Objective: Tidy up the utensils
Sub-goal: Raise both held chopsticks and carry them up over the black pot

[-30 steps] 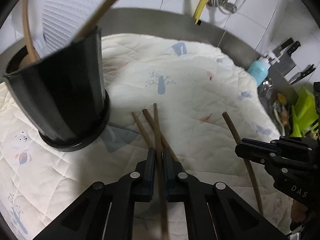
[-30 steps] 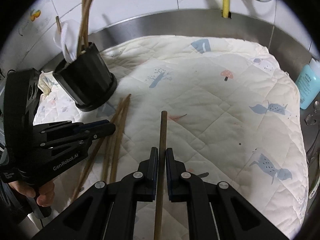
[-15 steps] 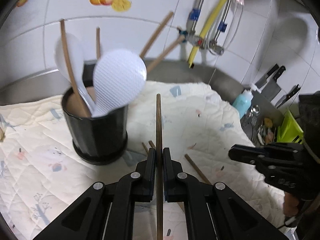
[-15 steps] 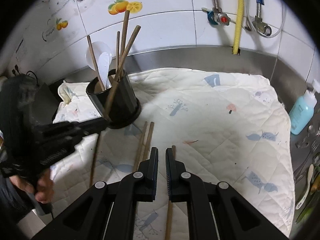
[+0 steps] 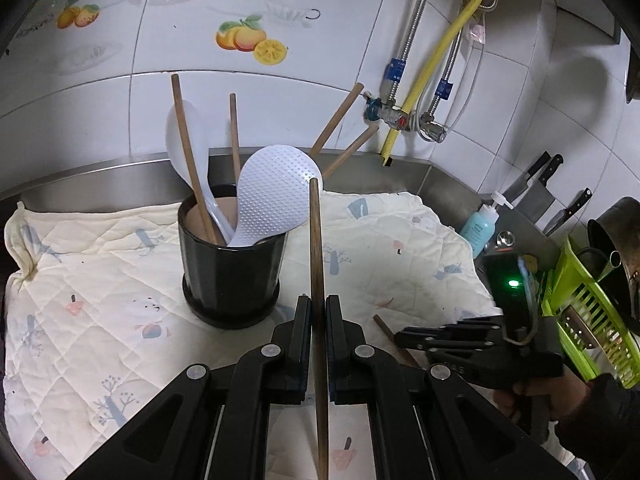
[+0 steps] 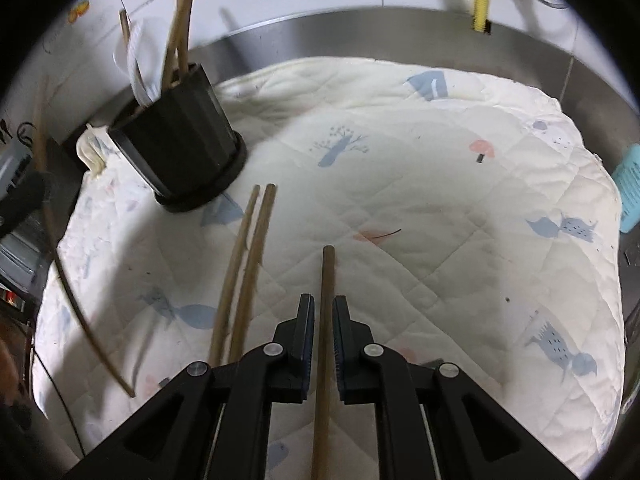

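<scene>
My left gripper (image 5: 318, 300) is shut on a brown chopstick (image 5: 315, 240), held in the air in front of the black utensil holder (image 5: 230, 276). The holder stands on the quilted cloth (image 5: 100, 280) and contains a white slotted spoon (image 5: 276, 204), a white spoon (image 5: 182, 136) and several chopsticks. My right gripper (image 6: 322, 300) hangs low over the cloth, shut on another chopstick (image 6: 327, 276) that points away from it. Two loose chopsticks (image 6: 248, 248) lie side by side to its left, near the holder (image 6: 180, 152). The right gripper (image 5: 400, 338) also shows at the lower right of the left wrist view.
A steel rim and tiled wall run behind the cloth. A blue soap bottle (image 5: 478, 228), knives (image 5: 536, 184) and a green dish rack (image 5: 588, 312) stand to the right. A yellow hose (image 5: 440, 52) and pipes hang on the wall.
My left gripper has risen and drawn back from the cloth with its chopstick, and the holder now sits lower in its view. The right gripper rose, then dropped back close to the cloth.
</scene>
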A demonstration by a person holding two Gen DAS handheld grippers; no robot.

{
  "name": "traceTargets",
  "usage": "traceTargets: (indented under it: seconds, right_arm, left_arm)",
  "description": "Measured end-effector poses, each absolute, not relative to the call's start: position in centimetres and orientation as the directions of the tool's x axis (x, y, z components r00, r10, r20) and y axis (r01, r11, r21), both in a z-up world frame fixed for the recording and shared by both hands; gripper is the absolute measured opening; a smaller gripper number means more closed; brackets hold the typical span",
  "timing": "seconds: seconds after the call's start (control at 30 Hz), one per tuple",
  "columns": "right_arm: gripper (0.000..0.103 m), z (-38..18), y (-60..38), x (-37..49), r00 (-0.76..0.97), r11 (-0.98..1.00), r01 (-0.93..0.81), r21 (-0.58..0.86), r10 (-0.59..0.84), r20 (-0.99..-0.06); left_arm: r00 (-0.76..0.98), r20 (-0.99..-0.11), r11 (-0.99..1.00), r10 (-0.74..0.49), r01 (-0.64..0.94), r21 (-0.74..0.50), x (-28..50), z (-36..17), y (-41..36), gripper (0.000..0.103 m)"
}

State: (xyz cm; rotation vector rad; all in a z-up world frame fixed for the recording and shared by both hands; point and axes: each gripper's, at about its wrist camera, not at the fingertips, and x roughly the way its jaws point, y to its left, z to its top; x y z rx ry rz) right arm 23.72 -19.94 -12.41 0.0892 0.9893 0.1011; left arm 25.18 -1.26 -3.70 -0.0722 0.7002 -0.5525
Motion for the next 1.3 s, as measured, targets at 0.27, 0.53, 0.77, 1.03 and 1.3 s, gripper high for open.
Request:
traceTargets:
  seconds: [0.27, 0.53, 0.77, 1.03, 1.3]
  right_arm:
    - [0.011, -13.1, -18.8, 24.9, 0.496, 0.995, -0.092, 0.026, 0.068, -0.866]
    - [0.01, -11.8, -17.8, 24.0, 0.512, 0.989, -0.147, -0.026, 0.054, -0.857]
    - [0.009, -6.8, -18.0, 21.6, 0.622, 0.989, -0.147, 0.024, 0.111, -0.775]
    - [0.009, -0.8, -18.2, 19.7, 0.764, 0.986, -0.146, 0.074, 0.16, -0.625]
    - [0.009, 3.1, -17.8, 19.0, 0.836, 0.984, -0.148, 0.1, 0.178, -0.519]
  left_arm:
    - [0.636, -0.582, 0.853, -0.507, 0.466, -0.233, 24.3, -3.4, -0.5, 0.006]
    - [0.651, -0.571, 0.859, -0.5, 0.457, -0.231, 23.8, -2.6, 0.3, 0.006]
    - [0.692, -0.526, 0.866, -0.495, 0.438, -0.24, 23.5, -0.5, 1.7, 0.006]
    - [0.759, -0.458, 0.887, -0.462, 0.4, -0.233, 25.3, 3.2, 3.5, 0.006]
    - [0.837, -0.348, 0.905, -0.423, 0.369, -0.213, 29.2, 8.4, 5.1, 0.006]
